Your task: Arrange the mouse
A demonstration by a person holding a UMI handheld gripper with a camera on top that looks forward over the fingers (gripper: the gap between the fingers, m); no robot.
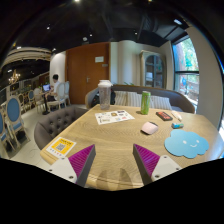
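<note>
Dim warm interior, bright daylight from window (186, 62), fisheye-curved edges

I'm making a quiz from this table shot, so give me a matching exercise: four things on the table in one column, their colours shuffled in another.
Things:
1. mouse
2. can
3. mat
4. booklet

Colours:
A. yellow
B. light blue
C. pale pink
D. green

Pairs: 1-C, 2-D, 3-B, 4-A

The gripper is open above the table, holding nothing.
</note>
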